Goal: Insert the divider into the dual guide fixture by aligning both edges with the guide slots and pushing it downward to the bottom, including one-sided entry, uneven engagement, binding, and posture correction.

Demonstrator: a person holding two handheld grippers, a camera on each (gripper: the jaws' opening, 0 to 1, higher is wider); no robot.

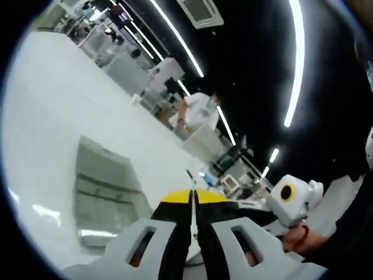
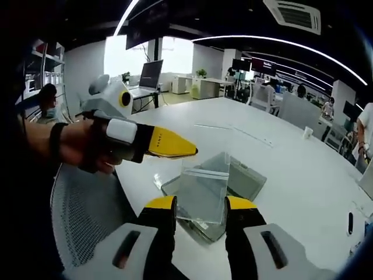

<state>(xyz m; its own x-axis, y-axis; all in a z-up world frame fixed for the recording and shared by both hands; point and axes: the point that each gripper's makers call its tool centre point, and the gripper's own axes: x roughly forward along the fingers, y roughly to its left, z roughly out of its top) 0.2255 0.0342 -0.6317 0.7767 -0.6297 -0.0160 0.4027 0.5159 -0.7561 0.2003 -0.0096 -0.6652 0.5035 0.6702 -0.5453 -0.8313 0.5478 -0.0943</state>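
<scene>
Divider [image 1: 193,217] seen edge-on, face hidden by tongs.

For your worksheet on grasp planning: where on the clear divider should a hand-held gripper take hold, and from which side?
Grip the divider by a thin edge, pinching across its two flat faces, as it is only a thin, clear sheet. Its upper left corner seems to sit in the left hand-held gripper, so the right hand-held gripper would best come from below, onto the lower edge between its open jaws, above the fixture.

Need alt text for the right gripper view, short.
The right gripper, jaws open, frames a clear divider over the transparent guide fixture on a white table. The left gripper, shut, pinches the divider from the left.
</scene>
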